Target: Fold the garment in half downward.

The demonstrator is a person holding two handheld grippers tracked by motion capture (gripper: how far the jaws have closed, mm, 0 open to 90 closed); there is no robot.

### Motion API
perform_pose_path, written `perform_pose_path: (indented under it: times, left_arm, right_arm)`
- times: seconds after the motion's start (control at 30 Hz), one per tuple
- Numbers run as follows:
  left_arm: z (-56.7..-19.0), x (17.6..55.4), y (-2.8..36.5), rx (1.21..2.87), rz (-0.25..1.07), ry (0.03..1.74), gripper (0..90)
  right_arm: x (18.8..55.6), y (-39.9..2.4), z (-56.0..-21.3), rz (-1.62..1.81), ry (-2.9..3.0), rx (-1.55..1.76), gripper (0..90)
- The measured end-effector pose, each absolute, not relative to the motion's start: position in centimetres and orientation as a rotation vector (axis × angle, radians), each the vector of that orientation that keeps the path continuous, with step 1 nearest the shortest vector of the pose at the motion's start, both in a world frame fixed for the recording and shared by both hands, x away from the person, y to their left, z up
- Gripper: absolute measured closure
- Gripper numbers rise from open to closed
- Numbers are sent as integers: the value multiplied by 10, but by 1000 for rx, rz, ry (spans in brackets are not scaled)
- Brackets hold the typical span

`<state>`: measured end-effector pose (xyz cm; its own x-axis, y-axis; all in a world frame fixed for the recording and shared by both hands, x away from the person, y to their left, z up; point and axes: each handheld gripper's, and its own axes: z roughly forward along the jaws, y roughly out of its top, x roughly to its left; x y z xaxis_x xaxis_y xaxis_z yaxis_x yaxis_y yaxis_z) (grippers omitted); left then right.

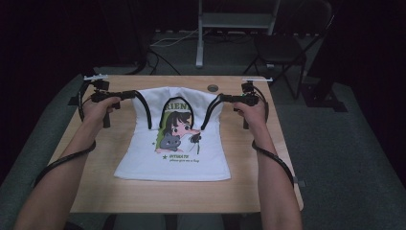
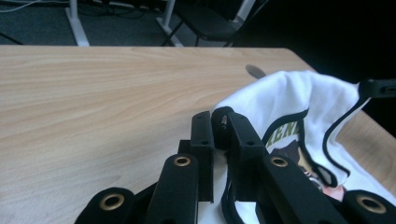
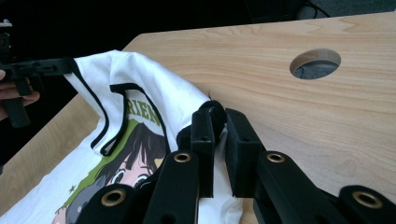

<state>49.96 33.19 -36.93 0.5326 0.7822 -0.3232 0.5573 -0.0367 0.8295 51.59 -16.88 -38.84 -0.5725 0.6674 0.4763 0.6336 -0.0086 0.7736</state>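
A white sleeveless top (image 1: 177, 143) with black trim and a cartoon girl print lies on the wooden table (image 1: 119, 191), its shoulders lifted off the surface. My left gripper (image 1: 135, 94) is shut on the top's left shoulder strap; the left gripper view has the black-trimmed strap (image 2: 224, 116) pinched between the jaws (image 2: 219, 122). On the other side my right gripper (image 1: 219, 97) is shut on the right shoulder strap, whose cloth (image 3: 211, 109) is squeezed between its jaws (image 3: 215, 116). The hem lies flat toward the person.
A round cable hole (image 1: 212, 88) is cut into the table just beyond the top's neckline. A dark folding chair (image 1: 282, 48) and a metal stand (image 1: 234, 21) are on the floor behind the table. Bare wood surrounds the shirt on both sides.
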Motion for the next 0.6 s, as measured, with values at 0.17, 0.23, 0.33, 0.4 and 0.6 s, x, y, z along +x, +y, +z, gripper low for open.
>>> perform_pose_path:
  times: [0.17,0.23,0.33,0.4,0.6]
  left_arm:
    - [-374,497,333,1730,268,1148,821]
    - [-376,495,334,1742,267,1153,821]
    - [-379,493,335,1762,266,1156,820]
    - [-380,490,335,1777,265,1157,820]
    - [-388,483,333,1875,267,1161,820]
  right_arm:
    - [513,-168,-391,1654,2216,1425,829]
    - [511,-168,-392,1645,2224,1412,828]
    - [506,-167,-396,1603,2259,1385,828]
    - [504,-166,-400,1573,2279,1372,828]
    - [497,-166,-410,1537,2323,1352,828]
